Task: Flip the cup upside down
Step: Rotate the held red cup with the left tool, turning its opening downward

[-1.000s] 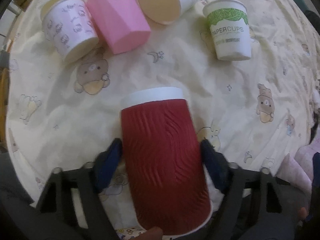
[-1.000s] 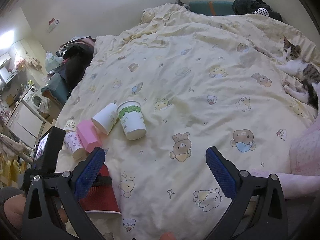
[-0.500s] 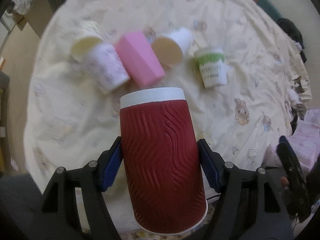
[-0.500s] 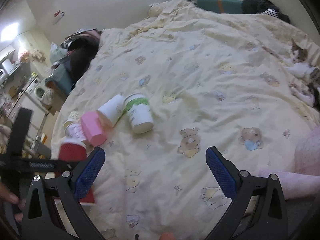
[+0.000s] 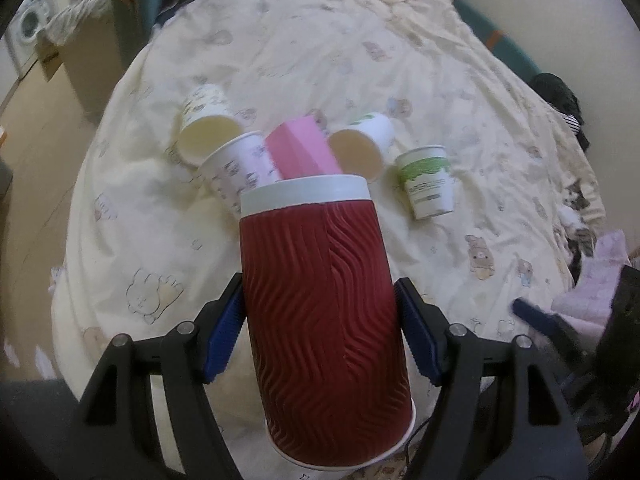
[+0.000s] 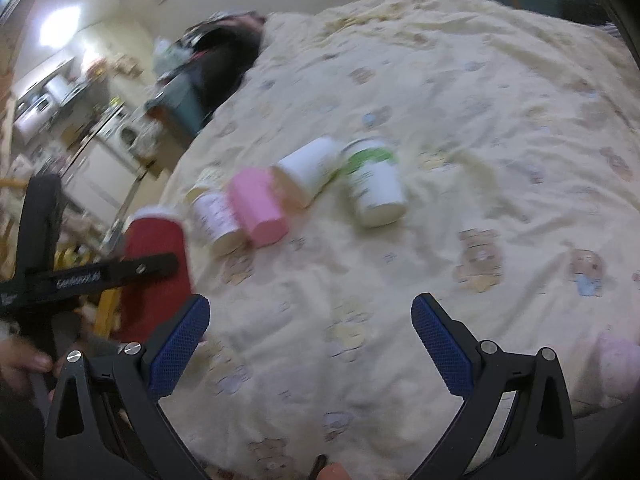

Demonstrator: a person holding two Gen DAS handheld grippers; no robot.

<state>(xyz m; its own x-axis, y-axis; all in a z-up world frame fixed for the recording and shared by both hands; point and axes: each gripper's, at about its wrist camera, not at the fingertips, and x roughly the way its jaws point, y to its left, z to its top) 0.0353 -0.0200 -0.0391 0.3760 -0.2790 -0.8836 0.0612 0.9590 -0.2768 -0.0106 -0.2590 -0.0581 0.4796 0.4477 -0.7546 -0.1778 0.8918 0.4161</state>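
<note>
Left tool (image 5: 320,332) clamps the red cup (image 5: 324,320), held above the bed (image 5: 440,60), white-banded base pointing forward, mouth toward the camera; right tool (image 6: 310,344) gapes, unloaded.

A cream bedspread (image 5: 360,60) printed with small bears fills both views. On it in the left wrist view lie a pink cup (image 5: 298,152) at twelve o'clock, two patterned cups (image 5: 236,168) at eleven, a white cup (image 5: 362,146) on its side, and a green-banded cup (image 5: 428,182) at one o'clock. A washing machine (image 5: 28,26) sits at ten o'clock.
</note>
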